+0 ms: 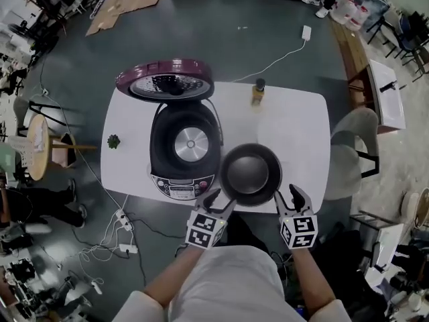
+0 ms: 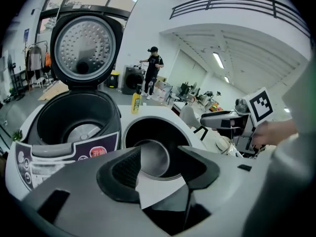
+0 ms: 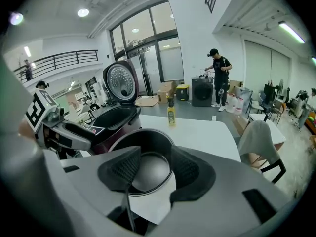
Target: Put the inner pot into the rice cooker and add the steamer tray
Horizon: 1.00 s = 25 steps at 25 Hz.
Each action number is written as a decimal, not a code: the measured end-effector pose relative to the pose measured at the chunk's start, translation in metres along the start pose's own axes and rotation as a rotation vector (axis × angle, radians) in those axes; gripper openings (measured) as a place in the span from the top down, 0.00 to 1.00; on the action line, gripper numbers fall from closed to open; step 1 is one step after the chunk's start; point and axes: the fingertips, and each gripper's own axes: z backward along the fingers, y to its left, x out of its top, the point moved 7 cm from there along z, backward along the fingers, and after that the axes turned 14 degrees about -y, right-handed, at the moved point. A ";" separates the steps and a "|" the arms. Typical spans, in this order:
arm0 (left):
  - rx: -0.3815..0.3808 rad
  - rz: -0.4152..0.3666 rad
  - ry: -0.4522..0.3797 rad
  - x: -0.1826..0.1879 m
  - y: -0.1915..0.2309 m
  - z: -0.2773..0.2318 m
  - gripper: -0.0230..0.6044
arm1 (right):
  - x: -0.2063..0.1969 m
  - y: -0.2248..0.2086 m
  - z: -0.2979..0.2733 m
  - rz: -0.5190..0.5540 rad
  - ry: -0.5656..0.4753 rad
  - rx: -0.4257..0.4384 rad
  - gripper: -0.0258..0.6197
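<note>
The dark inner pot (image 1: 251,174) stands empty on the white table (image 1: 301,133), just right of the black rice cooker (image 1: 184,146). The cooker's maroon lid (image 1: 165,79) is swung up and its cavity is empty. My left gripper (image 1: 220,201) hovers open at the pot's near-left rim, and my right gripper (image 1: 288,194) hovers open at its near-right rim. In the left gripper view the pot (image 2: 155,142) shows through the gap of the left gripper (image 2: 158,157), with the cooker (image 2: 74,127) to its left. In the right gripper view the right gripper (image 3: 150,169) frames the pot (image 3: 143,154).
A yellow bottle (image 1: 258,92) stands at the table's far edge, and a small green plant (image 1: 113,141) sits at its left end. A chair (image 1: 355,153) is at the right side. Cables and a power strip (image 1: 124,220) lie on the floor.
</note>
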 end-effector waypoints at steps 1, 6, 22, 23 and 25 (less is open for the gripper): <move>0.015 -0.001 0.014 -0.005 0.001 -0.002 0.57 | -0.004 -0.001 -0.003 0.004 0.010 0.001 0.64; 0.066 0.006 0.098 -0.034 0.005 -0.014 0.57 | -0.022 -0.008 -0.018 0.035 0.056 -0.006 0.64; 0.201 0.161 0.149 -0.076 0.028 -0.069 0.55 | -0.072 -0.039 -0.081 0.041 0.195 0.003 0.64; 0.209 0.170 0.152 -0.077 0.028 -0.071 0.55 | -0.074 -0.040 -0.084 0.043 0.200 0.007 0.64; 0.226 0.191 0.156 -0.080 0.031 -0.076 0.55 | -0.077 -0.041 -0.091 0.049 0.211 0.012 0.64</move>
